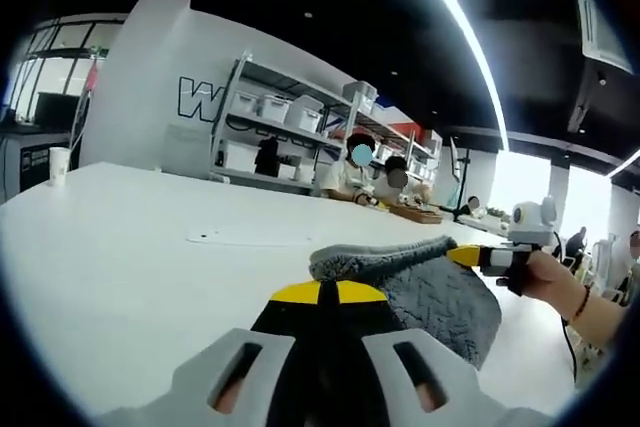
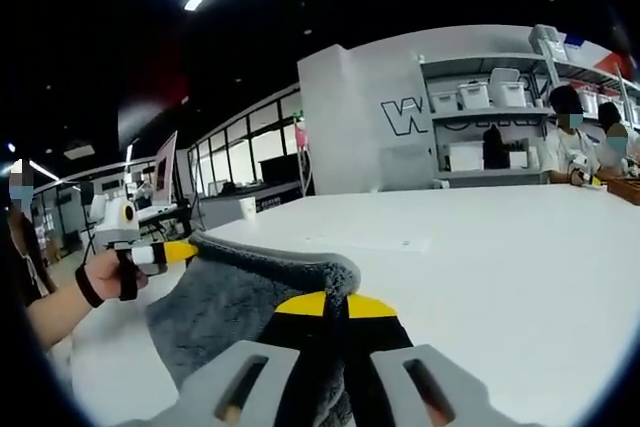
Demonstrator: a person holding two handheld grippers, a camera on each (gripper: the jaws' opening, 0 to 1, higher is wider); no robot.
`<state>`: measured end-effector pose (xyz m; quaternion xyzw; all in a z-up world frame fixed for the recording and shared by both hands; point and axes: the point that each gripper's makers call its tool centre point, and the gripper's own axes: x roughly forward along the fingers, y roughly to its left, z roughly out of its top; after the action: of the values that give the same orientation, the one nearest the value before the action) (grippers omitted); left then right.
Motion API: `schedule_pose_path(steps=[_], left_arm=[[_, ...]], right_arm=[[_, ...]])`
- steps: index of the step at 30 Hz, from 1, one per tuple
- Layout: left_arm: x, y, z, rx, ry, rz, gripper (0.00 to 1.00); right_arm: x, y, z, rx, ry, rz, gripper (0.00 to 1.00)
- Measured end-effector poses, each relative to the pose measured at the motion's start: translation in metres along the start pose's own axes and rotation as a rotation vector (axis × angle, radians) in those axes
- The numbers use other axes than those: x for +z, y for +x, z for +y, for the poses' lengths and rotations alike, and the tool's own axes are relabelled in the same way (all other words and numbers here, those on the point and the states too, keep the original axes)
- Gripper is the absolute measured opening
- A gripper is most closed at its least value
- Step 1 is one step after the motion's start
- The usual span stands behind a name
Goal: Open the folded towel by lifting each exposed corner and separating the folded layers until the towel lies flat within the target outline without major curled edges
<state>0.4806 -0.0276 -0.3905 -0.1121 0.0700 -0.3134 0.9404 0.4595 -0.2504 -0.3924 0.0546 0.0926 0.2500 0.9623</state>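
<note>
Grey terry towel (image 1: 420,287) hangs stretched between the two grippers above the white table (image 1: 120,257), its upper edge rolled into a thick fold and its textured face sagging below. In the left gripper view, the left gripper (image 1: 322,294) has its yellow-tipped jaws pressed together on the near edge of the cloth, while the right gripper (image 1: 470,256), held in a hand (image 1: 555,277), pinches the far corner. In the right gripper view, the right gripper (image 2: 335,304) likewise has its jaws closed tight on the towel (image 2: 240,307), and the left gripper (image 2: 178,251) clamps the opposite corner. Shelving (image 1: 290,127) with white bins stands against the back wall, with seated people nearby
</note>
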Motion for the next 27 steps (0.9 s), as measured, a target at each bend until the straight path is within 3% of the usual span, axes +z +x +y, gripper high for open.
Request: schedule_pose_path(steps=[17,27], left_arm=[[0.003,-0.006,-0.005,-0.013,0.03,-0.007,0.01],[0.005,-0.008,-0.005,-0.013,0.023,-0.022,0.01]], right_arm=[[0.007,-0.01,0.007,0.004,-0.058,-0.016,0.0],[0.012,-0.014,0.011,0.009,-0.051,-0.024,0.0]])
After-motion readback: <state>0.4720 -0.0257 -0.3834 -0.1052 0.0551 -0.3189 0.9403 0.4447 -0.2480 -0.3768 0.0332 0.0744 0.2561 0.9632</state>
